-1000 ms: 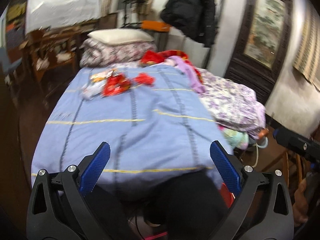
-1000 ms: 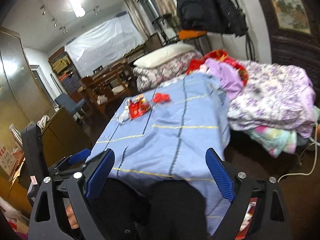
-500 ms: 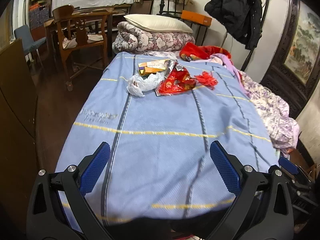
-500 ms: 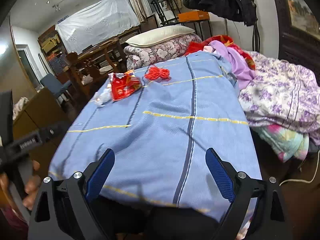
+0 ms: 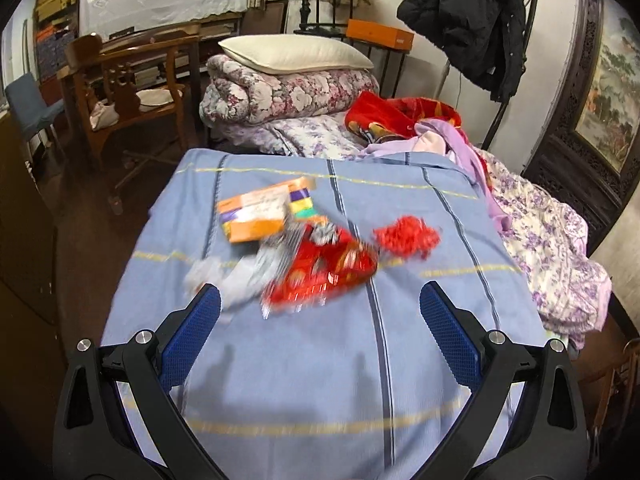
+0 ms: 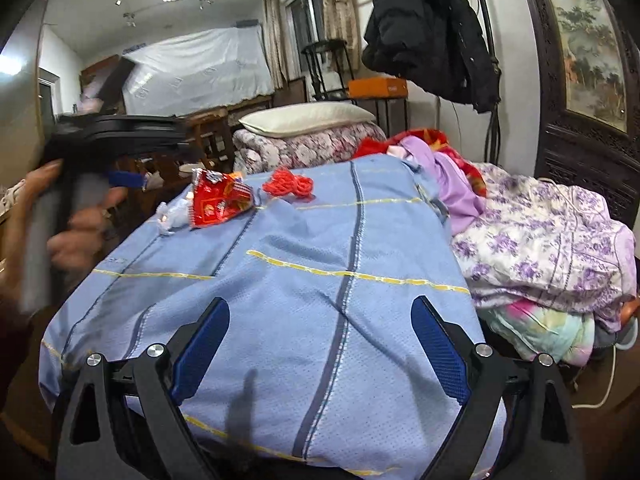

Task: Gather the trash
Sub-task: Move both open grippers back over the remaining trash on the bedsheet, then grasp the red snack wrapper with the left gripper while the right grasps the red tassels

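The left tool (image 5: 320, 312) hangs over the near half of the bed, its blue pads spread wide with nothing between them. The right tool (image 6: 320, 332) hovers above the bed's near edge, equally wide apart and empty. In the right wrist view the left tool's dark body and the hand (image 6: 76, 232) gripping it show blurred at the bed's left edge.

The blue blanket (image 5: 320, 360) with yellow and dark stripes covers the bed. Just beyond the left tool's pads lies the trash, gathered toward the far left part of the blanket: a crumpled white wrapper (image 5: 228, 276) nearest, touching a red snack bag (image 5: 324, 272) beside it, and an orange box (image 5: 260, 216) just behind them. A red string bundle (image 5: 406, 238) lies to the right of the bag, slightly apart from it. All are smeared by motion blur in the left view.

Along the bed's right edge is a purple floral quilt (image 6: 552, 240). At the far end a folded floral quilt (image 5: 292, 92) carries a cream pillow (image 5: 296, 56). A black jacket (image 5: 468, 20) hangs on the wall beyond.
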